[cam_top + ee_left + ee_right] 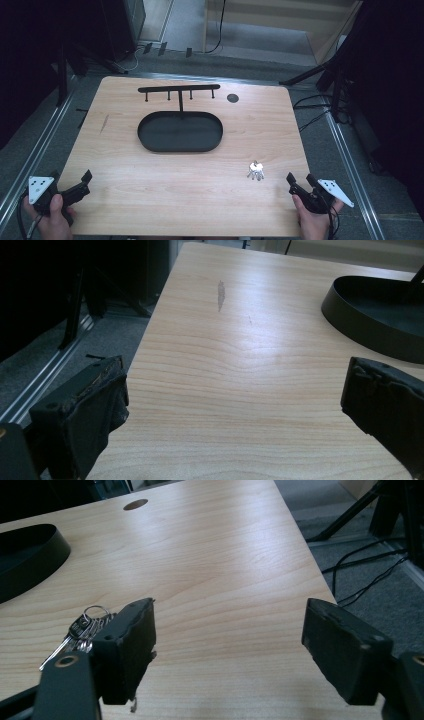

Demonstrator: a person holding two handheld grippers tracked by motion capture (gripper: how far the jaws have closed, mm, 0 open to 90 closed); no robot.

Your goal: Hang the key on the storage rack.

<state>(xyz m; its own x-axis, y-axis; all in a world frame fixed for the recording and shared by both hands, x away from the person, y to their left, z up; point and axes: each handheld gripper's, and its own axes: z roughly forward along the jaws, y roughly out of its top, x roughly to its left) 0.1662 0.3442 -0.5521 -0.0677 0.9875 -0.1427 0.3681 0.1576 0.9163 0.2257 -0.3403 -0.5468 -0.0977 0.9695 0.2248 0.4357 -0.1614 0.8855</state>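
Observation:
A bunch of silver keys (255, 170) lies on the wooden table (150, 190), right of centre near the front. In the right gripper view the keys (80, 630) sit just behind the left jaw. My right gripper (300, 182) is held at the front right corner, open and empty, a short way right of the keys. My left gripper (70, 185) rests at the front left corner, open and empty too. A black oval tray (150, 145) with an upright hook rack (179, 89) stands at the table's middle back.
A dark round hole (232, 98) sits in the table at the back right. A small scuff mark (220, 294) marks the wood on the left. Black stands and cables (320, 105) lie on the floor to the right, metal rails along both sides.

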